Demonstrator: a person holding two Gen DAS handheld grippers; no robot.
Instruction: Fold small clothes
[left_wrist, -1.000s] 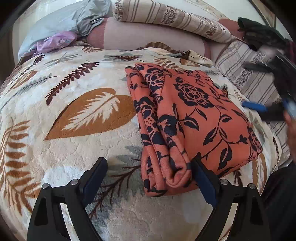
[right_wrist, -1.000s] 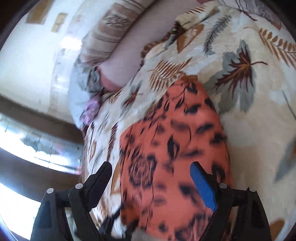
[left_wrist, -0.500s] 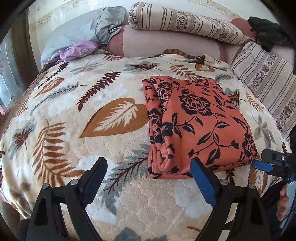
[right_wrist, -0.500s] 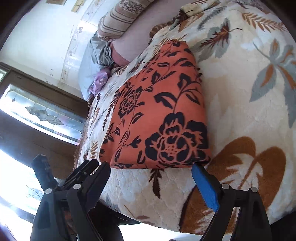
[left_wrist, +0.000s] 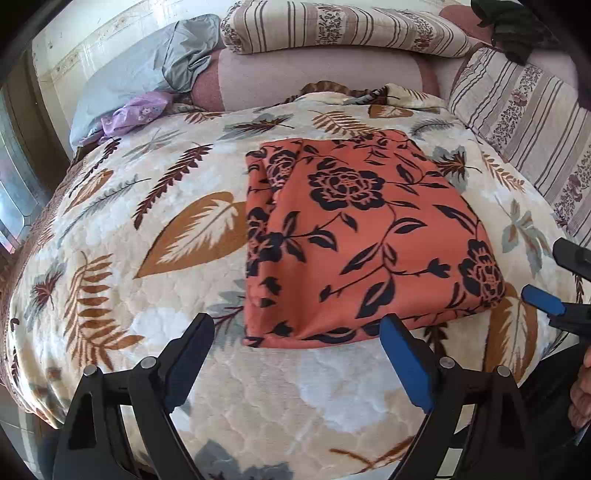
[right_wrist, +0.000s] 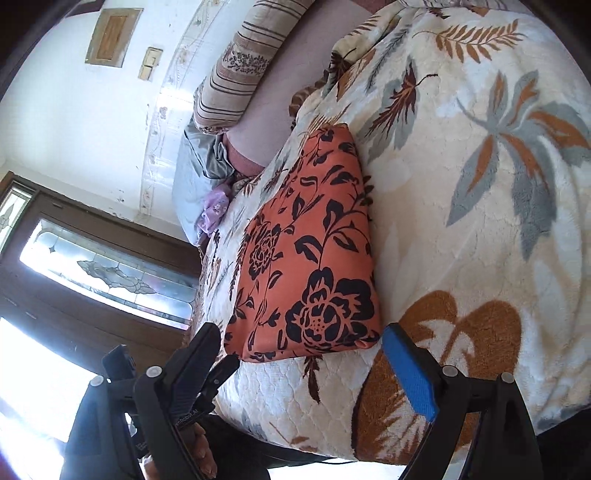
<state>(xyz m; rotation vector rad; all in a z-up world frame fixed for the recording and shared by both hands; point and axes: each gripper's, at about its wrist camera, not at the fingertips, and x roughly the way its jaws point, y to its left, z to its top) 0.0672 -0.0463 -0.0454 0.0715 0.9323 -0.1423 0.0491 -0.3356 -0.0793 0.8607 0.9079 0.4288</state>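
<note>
An orange floral garment (left_wrist: 365, 243) lies folded into a compact rectangle on a leaf-patterned blanket (left_wrist: 155, 280) spread over a sofa, its layered edges stacked along the left side and its smooth top face showing no loose flaps. The left gripper (left_wrist: 295, 354) hovers just off the cloth's near edge with its jaws spread wide and nothing between them; the right gripper (right_wrist: 301, 363) sits at the garment's near right corner, likewise spread and empty, its blue pad (right_wrist: 410, 373) clear of the fabric. Both tools appear to be held back from the bundle, which suggests the fold on this piece is judged finished, or close to it. The garment rests toward the right half of the blanket, leaving open room to its left, probably as working space. Striped cushions (left_wrist: 343, 26) line the far backrest, and a grey cloth (left_wrist: 162, 62) and a small lilac garment (left_wrist: 136, 112) sit bunched at the far left, possibly awaiting their turn.
</note>
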